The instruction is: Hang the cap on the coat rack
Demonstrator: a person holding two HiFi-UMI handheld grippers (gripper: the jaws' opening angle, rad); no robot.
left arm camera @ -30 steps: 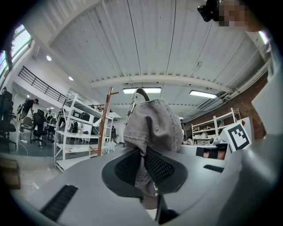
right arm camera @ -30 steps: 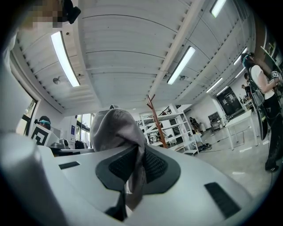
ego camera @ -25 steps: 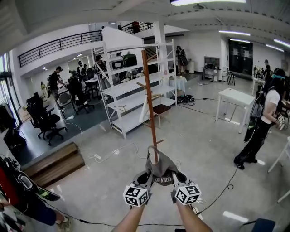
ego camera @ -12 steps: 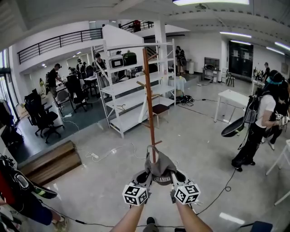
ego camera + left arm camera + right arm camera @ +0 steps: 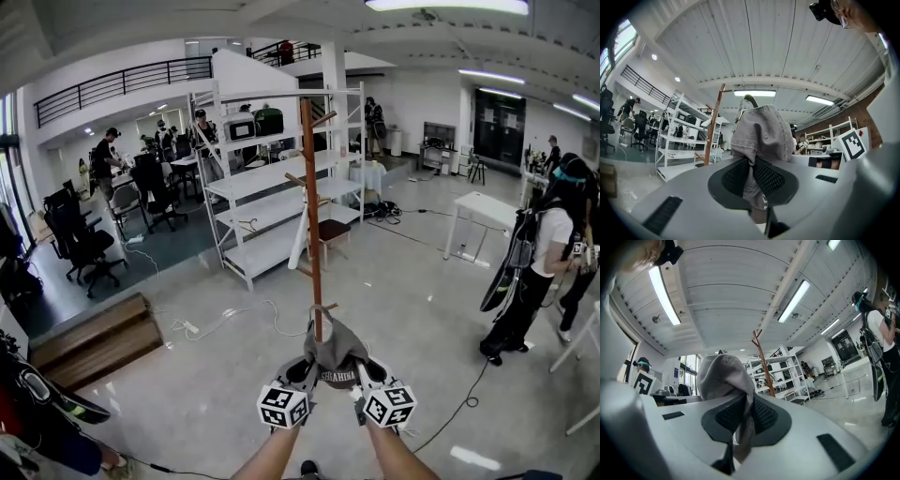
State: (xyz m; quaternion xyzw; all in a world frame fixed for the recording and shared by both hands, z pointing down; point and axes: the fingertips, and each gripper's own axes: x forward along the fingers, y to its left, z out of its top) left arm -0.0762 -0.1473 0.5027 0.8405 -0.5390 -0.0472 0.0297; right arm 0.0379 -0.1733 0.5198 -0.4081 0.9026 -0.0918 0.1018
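A grey cap (image 5: 336, 349) hangs between my two grippers in the head view, low in the middle. My left gripper (image 5: 302, 368) is shut on its left edge, and the grey cloth (image 5: 761, 136) is pinched between the dark pads. My right gripper (image 5: 367, 368) is shut on the other edge, where the cap (image 5: 723, 376) bulges above the pads. The brown wooden coat rack (image 5: 313, 216) stands straight ahead, its pole rising just behind the cap, with short pegs near the top. It also shows left of the cap as the rack (image 5: 714, 126) and right of it as the rack (image 5: 763, 364).
White metal shelving (image 5: 262, 187) stands behind the rack. A person in a white shirt (image 5: 544, 253) stands at the right by a white table (image 5: 483, 208). Cables (image 5: 225, 323) trail across the concrete floor. Wooden pallets (image 5: 94, 342) lie left; office chairs and people fill the far left.
Both grippers with the cap have moved forward toward the coat rack, which now looks nearer and taller. The person at the right has shifted position.
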